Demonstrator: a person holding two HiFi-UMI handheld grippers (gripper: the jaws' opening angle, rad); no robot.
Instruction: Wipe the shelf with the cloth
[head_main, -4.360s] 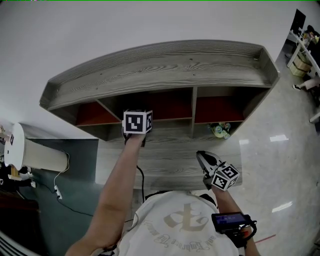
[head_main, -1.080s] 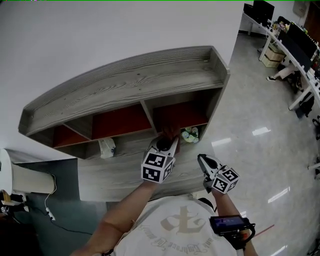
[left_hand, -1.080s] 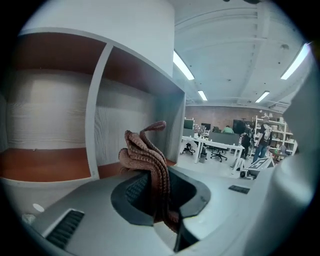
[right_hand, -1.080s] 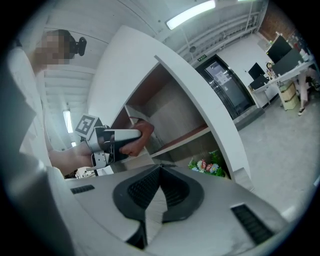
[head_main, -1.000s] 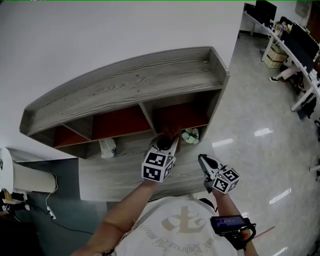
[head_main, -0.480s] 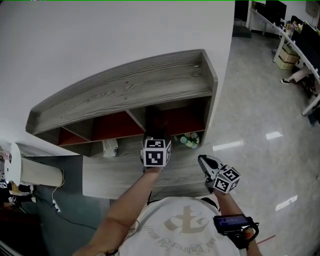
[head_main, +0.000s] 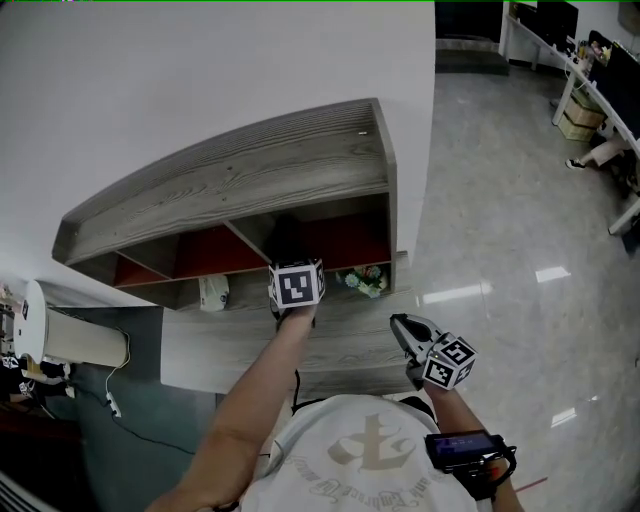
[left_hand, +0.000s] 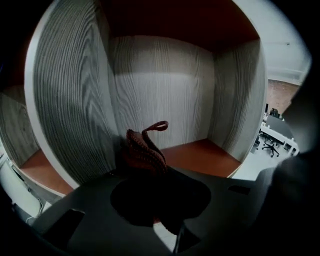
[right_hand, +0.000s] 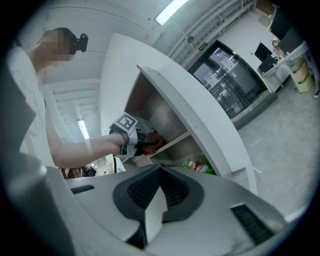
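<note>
— Where is the cloth?
— The dark red knitted cloth is pinched in the left hand-held gripper. The jaws are clenched on its lower part, and a loop of it sticks up above them. It is inside the upper right compartment of the grey wood-grain shelf.
— Is it on the board?
— It sits just over the reddish-brown compartment floor. I can't tell whether it touches.
— Anything in the way?
— The grey upright divider stands just beside the cloth, on its left. The back wall and right wall are further off.
— And the other one?
— The right hand-held gripper is held low in front of the shelf, near the person's body. Its jaws are pressed together and it is empty.
— What else is around?
— A green-and-white packet lies on the level below, at the right end. A small white object sits on that same level, further left. A white round appliance stands by the shelf's left end. Glossy grey floor stretches right toward some desks. A black screen device is strapped to the right wrist.
</note>
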